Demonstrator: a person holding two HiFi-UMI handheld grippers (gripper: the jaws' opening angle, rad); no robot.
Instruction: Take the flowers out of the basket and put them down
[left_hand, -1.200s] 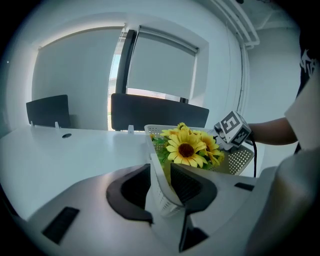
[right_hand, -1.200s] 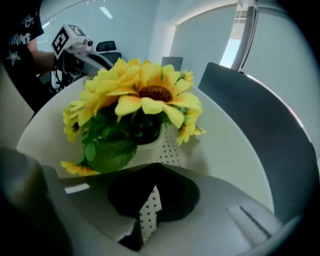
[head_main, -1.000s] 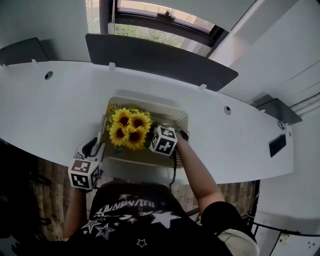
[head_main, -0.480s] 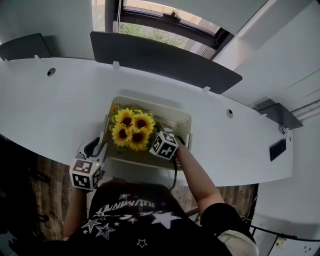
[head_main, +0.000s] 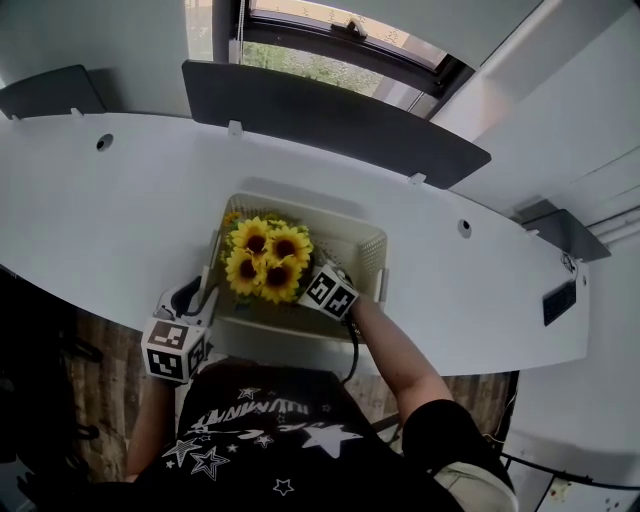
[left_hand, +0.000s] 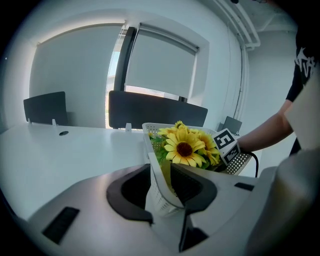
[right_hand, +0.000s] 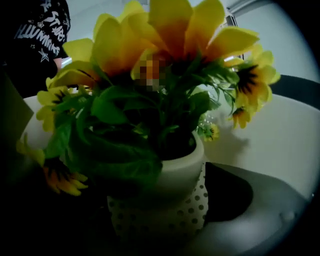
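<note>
right claw (head_main: 318, 287) has just been opening its jaws; they now stand wide on either side of the dotted pot (right_hand: 167, 210), not pressing it. we see the flowers (head_main: 265, 262) upright in the basket (head_main: 366, 252), at ten o'clock from that claw and nearer it than the left claw (left_hand: 163, 193), which is clamped on the basket's rim at seven o'clock. our right forearm reaches in from five o'clock, tipped downward.

Flowers (head_main: 265, 262) hide their pot (right_hand: 172, 200) from the head view.
</note>
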